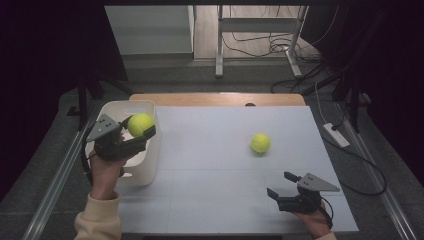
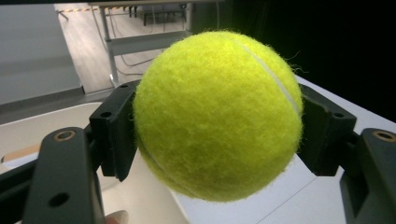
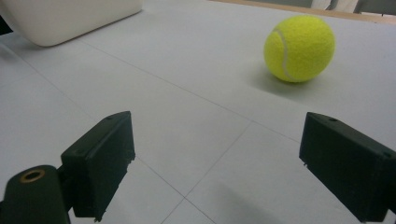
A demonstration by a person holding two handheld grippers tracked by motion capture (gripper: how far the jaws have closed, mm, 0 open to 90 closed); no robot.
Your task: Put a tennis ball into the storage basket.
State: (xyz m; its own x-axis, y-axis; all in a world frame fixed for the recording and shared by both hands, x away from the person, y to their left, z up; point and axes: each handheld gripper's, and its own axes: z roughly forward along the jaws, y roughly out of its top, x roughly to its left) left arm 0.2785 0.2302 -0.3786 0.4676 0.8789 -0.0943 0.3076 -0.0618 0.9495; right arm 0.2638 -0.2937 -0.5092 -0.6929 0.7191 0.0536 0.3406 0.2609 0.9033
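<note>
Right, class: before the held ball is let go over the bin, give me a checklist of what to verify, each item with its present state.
1. Left gripper shut on the held ball: ok.
2. Ball squarely between both pads: ok.
3. Ball above the bin opening: ok by the high view, though height above it is unclear.
4. Room inside the bin: cannot tell.
5. Right gripper open, nothing between its jaws: ok.
6. Second ball at rest on the table, apart from both grippers: ok.
</note>
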